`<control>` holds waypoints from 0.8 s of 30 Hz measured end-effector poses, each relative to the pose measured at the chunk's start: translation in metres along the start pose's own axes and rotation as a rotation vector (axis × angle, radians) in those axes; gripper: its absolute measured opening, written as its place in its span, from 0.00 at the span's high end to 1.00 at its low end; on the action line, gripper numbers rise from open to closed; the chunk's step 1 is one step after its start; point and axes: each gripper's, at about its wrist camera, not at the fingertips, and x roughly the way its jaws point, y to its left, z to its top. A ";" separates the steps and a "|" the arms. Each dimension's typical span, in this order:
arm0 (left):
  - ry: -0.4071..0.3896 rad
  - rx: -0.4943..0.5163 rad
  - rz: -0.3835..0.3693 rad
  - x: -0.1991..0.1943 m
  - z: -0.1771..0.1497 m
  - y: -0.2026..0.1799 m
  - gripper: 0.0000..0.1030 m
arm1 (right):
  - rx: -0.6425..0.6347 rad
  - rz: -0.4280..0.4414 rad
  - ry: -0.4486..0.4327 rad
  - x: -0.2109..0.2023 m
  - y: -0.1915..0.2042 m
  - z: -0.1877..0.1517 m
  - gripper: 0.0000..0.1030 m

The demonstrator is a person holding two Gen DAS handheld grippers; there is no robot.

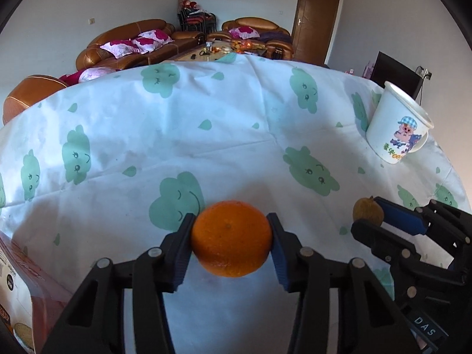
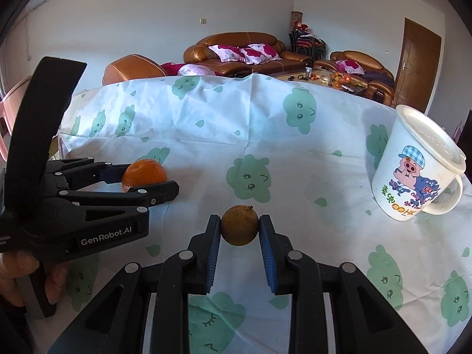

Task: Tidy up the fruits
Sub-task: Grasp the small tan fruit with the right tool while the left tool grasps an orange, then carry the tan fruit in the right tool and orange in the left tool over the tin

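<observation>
While the left gripper (image 1: 231,237) clamps an orange (image 1: 231,239), the right gripper (image 2: 239,230) pinches a brown fruit (image 2: 239,224), both level.

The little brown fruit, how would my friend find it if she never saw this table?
Start at the table's cloud-print cloth. To the left of the white piggy mug, the right gripper pinches the little brown fruit. It is smaller and duller than the bright orange.
</observation>
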 end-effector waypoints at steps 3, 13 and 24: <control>-0.012 0.012 0.007 -0.007 -0.007 -0.002 0.53 | 0.005 0.000 -0.015 -0.004 0.000 -0.001 0.73; -0.100 0.040 0.049 -0.040 -0.026 -0.002 0.53 | 0.003 0.029 -0.039 -0.019 0.017 -0.008 0.73; -0.161 0.073 0.083 -0.072 -0.050 -0.005 0.53 | -0.008 0.057 -0.082 -0.039 0.042 -0.020 0.73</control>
